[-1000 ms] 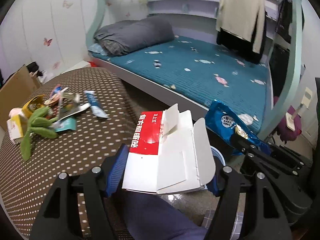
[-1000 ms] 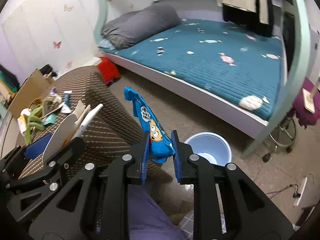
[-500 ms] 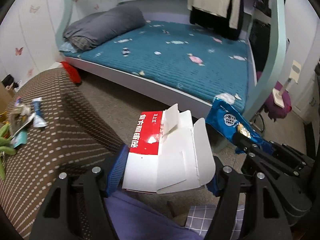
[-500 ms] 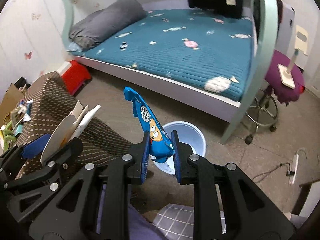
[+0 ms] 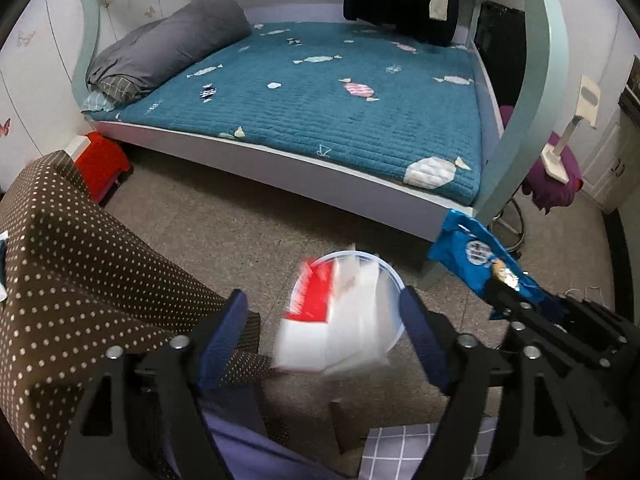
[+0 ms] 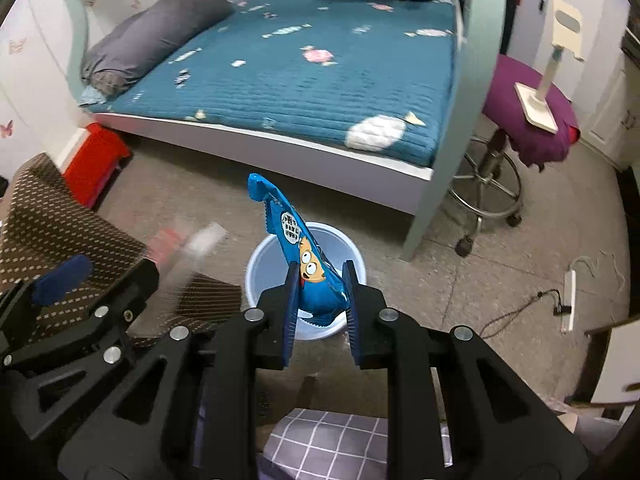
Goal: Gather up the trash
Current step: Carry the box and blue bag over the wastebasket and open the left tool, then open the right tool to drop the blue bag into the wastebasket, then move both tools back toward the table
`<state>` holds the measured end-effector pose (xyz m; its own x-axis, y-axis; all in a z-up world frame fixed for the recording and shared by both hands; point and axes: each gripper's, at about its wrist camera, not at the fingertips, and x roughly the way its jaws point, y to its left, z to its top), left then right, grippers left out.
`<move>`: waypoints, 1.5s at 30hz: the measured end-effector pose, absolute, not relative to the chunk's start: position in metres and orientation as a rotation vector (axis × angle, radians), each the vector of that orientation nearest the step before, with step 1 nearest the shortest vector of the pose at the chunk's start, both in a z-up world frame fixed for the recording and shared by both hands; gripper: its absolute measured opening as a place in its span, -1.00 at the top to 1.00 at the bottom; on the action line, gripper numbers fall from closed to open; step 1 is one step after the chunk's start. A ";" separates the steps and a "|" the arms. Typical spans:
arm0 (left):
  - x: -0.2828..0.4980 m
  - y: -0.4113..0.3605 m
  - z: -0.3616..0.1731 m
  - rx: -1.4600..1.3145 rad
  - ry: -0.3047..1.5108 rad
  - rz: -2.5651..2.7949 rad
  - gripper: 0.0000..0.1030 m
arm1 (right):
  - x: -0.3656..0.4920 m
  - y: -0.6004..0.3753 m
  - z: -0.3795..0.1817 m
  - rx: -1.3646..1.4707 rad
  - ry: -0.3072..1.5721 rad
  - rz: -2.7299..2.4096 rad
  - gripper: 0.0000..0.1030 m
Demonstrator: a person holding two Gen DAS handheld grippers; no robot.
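Left gripper (image 5: 324,336) just opened wide, red-white flattened carton (image 5: 332,320) dropping at lower centre over pale blue round bin (image 6: 256,264); right gripper (image 6: 320,300) pinching blue crinkly snack bag (image 6: 298,248), release above bin mouth.

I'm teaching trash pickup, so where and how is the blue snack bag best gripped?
Grip the blue snack bag at its flat lower end, coming from below with pads on its two broad faces, as the right claw does. The thin, limp film pinches flat there, and the rest stands above the bin.
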<state>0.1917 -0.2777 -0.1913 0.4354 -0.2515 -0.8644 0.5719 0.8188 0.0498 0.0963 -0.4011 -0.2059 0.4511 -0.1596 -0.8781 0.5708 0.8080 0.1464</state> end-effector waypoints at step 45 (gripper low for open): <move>0.203 -0.215 -0.183 0.272 0.985 -0.380 -0.74 | 0.116 -0.362 -0.201 0.339 1.003 -0.421 -0.22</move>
<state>0.2032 -0.2150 -0.1829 0.4954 -0.1884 -0.8480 0.4304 0.9012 0.0513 0.1161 -0.3617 -0.2013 0.4697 -0.1832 -0.8636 0.4876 0.8693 0.0808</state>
